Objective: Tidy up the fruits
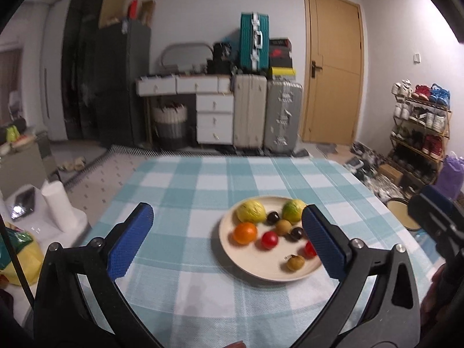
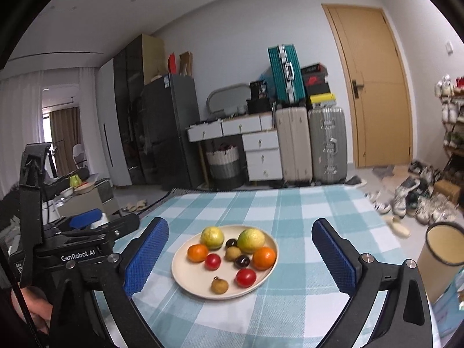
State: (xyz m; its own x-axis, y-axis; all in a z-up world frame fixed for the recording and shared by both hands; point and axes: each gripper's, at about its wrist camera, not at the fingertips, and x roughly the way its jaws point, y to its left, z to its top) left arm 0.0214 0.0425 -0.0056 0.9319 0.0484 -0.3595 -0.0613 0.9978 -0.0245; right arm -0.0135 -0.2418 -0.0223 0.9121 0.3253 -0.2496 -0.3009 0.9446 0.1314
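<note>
A cream plate (image 2: 185, 275) sits on the blue checked tablecloth (image 2: 290, 208). It holds two yellow-green guavas (image 2: 250, 240), two oranges (image 2: 264, 258), two red tomatoes (image 2: 246, 277), two dark plums (image 2: 242, 261) and two brown longans (image 2: 219, 286). The plate (image 1: 232, 249) also shows in the left wrist view, with an orange (image 1: 245, 233) and a tomato (image 1: 269, 239). My left gripper (image 1: 229, 240) is open and empty, above the table, its right finger over the plate's right side. My right gripper (image 2: 240, 258) is open and empty, raised in front of the plate. The left gripper (image 2: 85, 222) shows at the left in the right wrist view.
A round bin (image 2: 440, 264) stands off the table's right edge. Suitcases (image 2: 327, 145), a white drawer desk (image 2: 261, 150), a fridge (image 2: 171, 127) and a door (image 2: 374, 92) line the far wall. Shoes (image 2: 411, 200) lie on the floor at right. A white roll (image 1: 58, 206) stands left of the table.
</note>
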